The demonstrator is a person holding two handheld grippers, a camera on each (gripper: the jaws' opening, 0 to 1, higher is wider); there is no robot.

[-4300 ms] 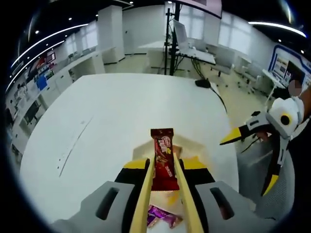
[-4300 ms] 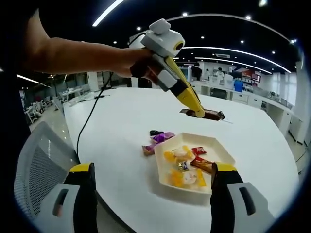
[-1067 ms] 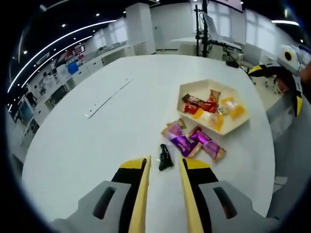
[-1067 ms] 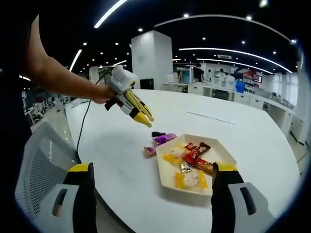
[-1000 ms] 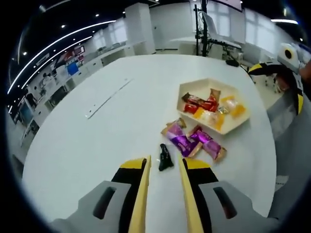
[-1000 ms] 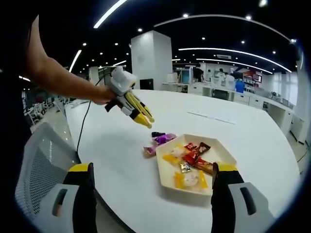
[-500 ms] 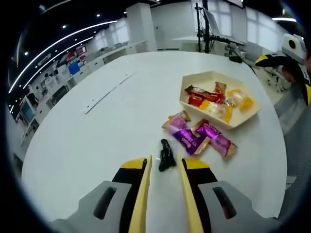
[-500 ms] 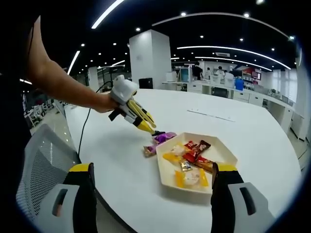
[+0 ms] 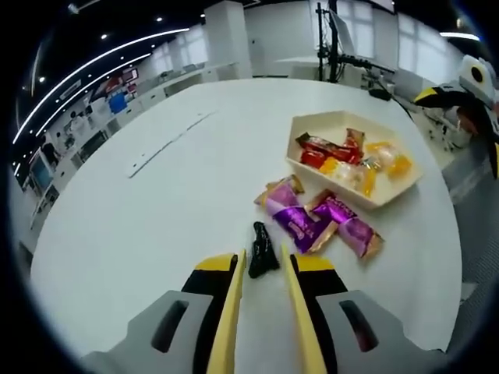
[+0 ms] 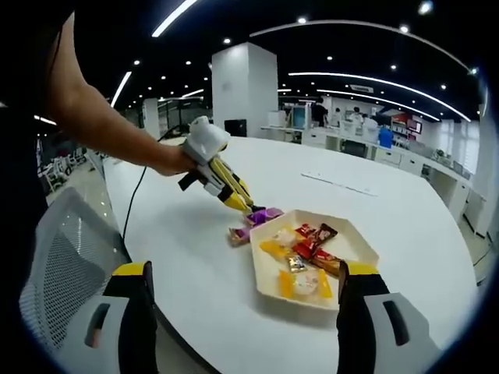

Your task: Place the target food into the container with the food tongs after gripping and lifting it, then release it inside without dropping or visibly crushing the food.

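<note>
The small dark wrapped candy (image 9: 261, 251) lay on the white tabletop (image 9: 140, 218), directly ahead of the left gripper (image 9: 260, 274) and just at the tips of its yellow jaws. Those jaws stood slightly apart, roughly a candy's width, and held nothing; the candy sat at the mouth of the gap, and whether a tip touched it could not be told. Its long axis ran nearly in line with the jaws, pointing away from the gripper and leaning a little to the left at the far end, so the jaws would close across its narrow sides.

Just beyond it and to the right lay a loose cluster of purple wrapped candies (image 9: 300, 222), and past those the cream tray (image 9: 387, 199), already holding red, yellow and orange sweets. In the right gripper view the left gripper (image 10: 248, 206) angled down to the tabletop beside the tray (image 10: 269, 287), held in a person's hand (image 10: 173, 160).

The right gripper (image 10: 244, 292) hung back near the tabletop's edge, jaws wide apart and empty, well away from the candy. The left was plainly nearer, and the grip looked to be its job.
</note>
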